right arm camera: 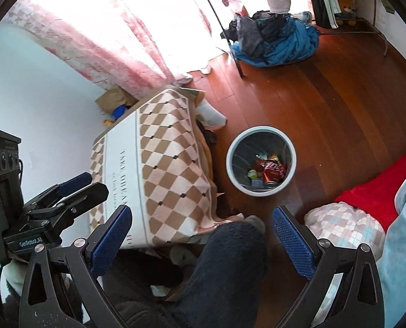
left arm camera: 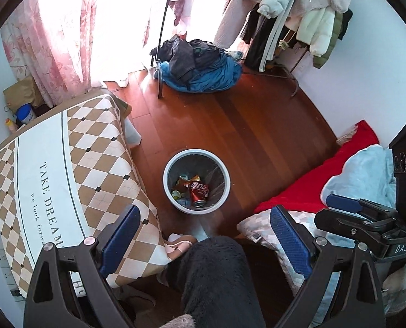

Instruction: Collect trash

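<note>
L gripper (left arm camera: 205,235) wide apart, nothing between blue pads (left arm camera: 122,235). R gripper (right arm camera: 203,237) likewise wide, empty. Both held above dark fleece-clad knee (left arm camera: 219,273), well clear of bin. Red soda can (left arm camera: 199,193) lying tilted in white round bin (left arm camera: 166,183) on wood floor (left arm camera: 257,125), long axis toward rim, open top nearest camera. Crumpled wrappers (left arm camera: 185,181) beside can. Bin between checkered-cloth table (left arm camera: 99,142) and red blanket (left arm camera: 312,180).

The reddish-brown wooden floor (left arm camera: 257,125) carries a white round trash bin (left arm camera: 196,181), upright, beside a table draped in a diamond-pattern cloth (left arm camera: 74,169). A blue-and-dark clothes pile (left arm camera: 200,67) lies near the window.
</note>
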Demonstrator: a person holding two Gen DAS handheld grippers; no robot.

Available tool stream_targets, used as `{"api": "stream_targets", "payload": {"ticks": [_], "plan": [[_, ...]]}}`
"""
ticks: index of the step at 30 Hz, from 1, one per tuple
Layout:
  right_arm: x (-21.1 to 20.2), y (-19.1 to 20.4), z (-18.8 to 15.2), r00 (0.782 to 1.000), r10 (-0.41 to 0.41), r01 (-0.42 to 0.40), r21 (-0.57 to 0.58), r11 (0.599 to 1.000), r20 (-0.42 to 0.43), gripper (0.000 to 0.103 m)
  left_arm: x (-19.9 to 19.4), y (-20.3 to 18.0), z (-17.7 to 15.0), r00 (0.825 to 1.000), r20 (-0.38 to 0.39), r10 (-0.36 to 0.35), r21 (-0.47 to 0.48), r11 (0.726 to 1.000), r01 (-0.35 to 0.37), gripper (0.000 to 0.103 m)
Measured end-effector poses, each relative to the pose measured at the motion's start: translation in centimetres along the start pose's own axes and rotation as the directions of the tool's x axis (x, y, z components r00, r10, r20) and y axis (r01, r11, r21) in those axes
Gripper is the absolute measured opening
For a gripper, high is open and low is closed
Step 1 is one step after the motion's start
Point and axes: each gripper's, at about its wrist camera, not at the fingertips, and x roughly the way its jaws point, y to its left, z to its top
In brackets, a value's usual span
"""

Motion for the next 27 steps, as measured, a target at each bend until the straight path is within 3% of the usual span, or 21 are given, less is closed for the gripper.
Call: {"api": "stream_targets", "payload": {"ticks": [24, 27], "plan": [[-2.5, 2.4, -1.0, 1.000, 0.007, -0.007, -0.065, 0.998, -0.006, 0.103, -4.5, -0.3, -1.4, 0.999, 0.038, -0.030, 0.021, 0.999, 0.029, 0.097], [-2.7, 2.5, -1.1, 1.000, 0.001, -0.001, -0.066, 0.998, 0.000, 0.103, -4.8, -0.3, -1.5, 0.999, 0.044, -0.029, 0.027, 0.999, 0.028, 0.103]]}}
